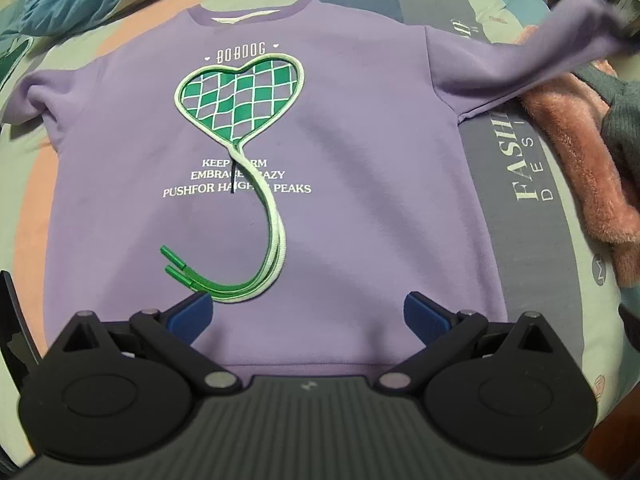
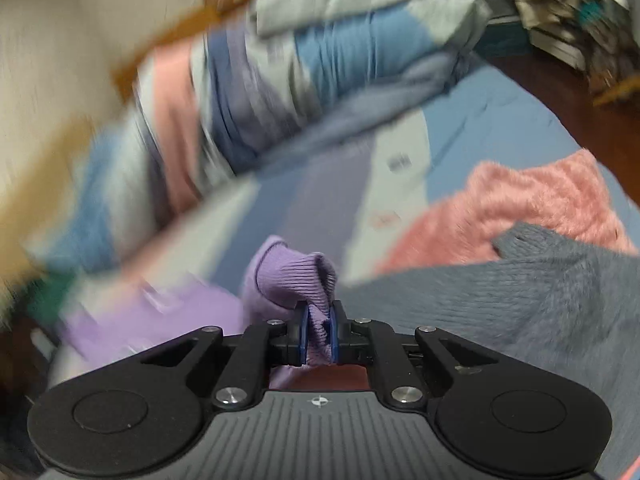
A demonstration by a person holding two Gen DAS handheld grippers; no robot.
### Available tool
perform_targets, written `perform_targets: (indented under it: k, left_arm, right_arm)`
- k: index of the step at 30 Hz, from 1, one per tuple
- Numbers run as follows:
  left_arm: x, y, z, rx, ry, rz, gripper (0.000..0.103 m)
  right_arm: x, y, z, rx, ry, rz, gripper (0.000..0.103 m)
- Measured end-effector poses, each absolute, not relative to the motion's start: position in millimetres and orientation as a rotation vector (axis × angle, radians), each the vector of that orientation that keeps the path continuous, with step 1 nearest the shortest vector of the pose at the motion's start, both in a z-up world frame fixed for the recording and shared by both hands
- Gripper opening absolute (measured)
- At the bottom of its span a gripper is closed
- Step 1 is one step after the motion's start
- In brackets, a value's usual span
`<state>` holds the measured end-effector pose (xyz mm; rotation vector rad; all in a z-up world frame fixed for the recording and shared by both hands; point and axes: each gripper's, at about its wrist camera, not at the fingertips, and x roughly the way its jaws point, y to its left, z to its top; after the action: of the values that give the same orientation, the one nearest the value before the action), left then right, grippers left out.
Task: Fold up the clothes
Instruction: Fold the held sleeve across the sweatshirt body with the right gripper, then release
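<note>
The right gripper [image 2: 319, 334] has its jaws clenched on the ribbed cuff [image 2: 296, 276] of the lilac heart-printed sweatshirt [image 1: 360, 200], while the left gripper [image 1: 308, 316] hovers with jaws released above its hem.

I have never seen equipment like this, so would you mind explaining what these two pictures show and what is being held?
A person holds hand-operated tongs in each hand, each carrying a camera looking along its two fingers. The left camera shows the left tongs open above the hem of a purple sweatshirt spread face up on a patterned bedsheet. Its far sleeve is lifted. The right camera, blurred, shows the right tongs shut on the sweatshirt's ribbed cuff. A fuzzy pink garment and a grey garment lie beside it.
</note>
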<state>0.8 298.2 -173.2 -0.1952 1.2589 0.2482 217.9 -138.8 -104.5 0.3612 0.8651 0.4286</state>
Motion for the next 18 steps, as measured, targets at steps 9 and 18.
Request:
perform_targets:
  k: [9, 18]
  left_arm:
    - [-3.7, 295.1, -168.9, -0.197, 1.254, 0.204, 0.103]
    - [-33.4, 334.9, -169.4, -0.252, 1.253, 0.291, 0.103]
  right_arm:
    - [195.5, -159.1, -111.8, 0.527, 1.033, 0.157, 0.008]
    - [188.3, 61.7, -97.2, 0.345, 0.903, 0.385, 0.007]
